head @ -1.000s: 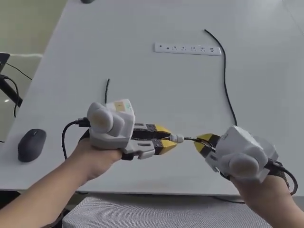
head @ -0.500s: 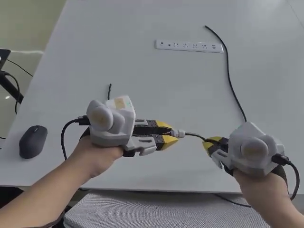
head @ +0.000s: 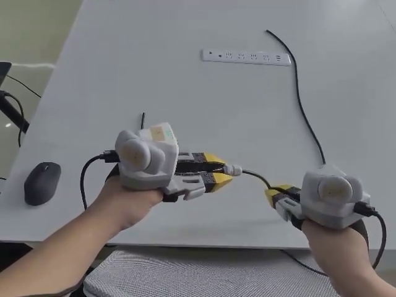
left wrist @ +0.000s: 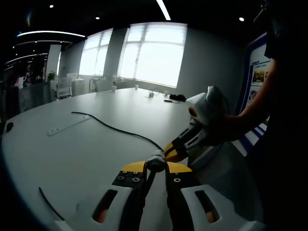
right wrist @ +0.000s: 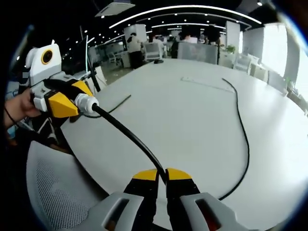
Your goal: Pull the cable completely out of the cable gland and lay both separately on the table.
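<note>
Right tool (right wrist: 161,172), clamping cable (right wrist: 127,134), pulled away.

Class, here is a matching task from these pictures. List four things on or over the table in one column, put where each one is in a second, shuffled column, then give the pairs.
Column A
1. cable gland
2. cable
3. power strip
4. computer mouse

Column B
a. lying near the left edge of the table
b. clamped by the left gripper
c. lying flat on the far part of the table
d. running from the gland to the right gripper

Pairs: 1-b; 2-d; 3-c; 4-a
</note>
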`<move>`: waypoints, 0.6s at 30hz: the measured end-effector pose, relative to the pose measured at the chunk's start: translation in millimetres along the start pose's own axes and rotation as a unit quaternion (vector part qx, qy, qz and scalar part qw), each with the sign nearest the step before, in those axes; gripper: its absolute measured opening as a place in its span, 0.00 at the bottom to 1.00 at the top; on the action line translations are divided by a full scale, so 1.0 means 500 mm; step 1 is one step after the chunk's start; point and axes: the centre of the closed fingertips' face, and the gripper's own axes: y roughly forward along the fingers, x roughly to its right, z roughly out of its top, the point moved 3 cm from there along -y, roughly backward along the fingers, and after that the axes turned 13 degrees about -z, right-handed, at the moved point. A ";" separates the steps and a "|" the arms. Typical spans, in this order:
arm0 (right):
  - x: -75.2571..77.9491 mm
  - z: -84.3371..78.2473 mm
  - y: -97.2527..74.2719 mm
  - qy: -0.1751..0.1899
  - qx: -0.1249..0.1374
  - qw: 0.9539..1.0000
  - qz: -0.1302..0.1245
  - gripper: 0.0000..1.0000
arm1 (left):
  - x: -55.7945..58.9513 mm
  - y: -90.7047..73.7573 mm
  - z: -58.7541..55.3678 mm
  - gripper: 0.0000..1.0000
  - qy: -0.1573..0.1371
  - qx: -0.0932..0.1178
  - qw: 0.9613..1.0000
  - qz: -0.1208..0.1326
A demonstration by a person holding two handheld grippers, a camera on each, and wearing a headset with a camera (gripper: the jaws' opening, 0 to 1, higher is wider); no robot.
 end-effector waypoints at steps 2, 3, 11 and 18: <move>-0.004 0.000 -0.004 -0.009 0.002 1.000 0.003 0.00 | -0.001 -0.003 0.002 0.15 0.000 0.002 1.000 0.002; -0.004 0.002 -0.005 -0.012 0.007 1.000 0.003 0.00 | -0.001 -0.004 0.002 0.15 0.000 0.003 1.000 0.002; -0.001 0.013 -0.011 -0.047 0.032 0.998 -0.004 0.01 | -0.008 -0.014 0.002 0.15 -0.007 0.007 1.000 0.006; -0.004 0.025 -0.024 -0.112 0.050 0.992 -0.009 0.02 | -0.013 -0.017 0.008 0.15 -0.009 0.012 1.000 0.006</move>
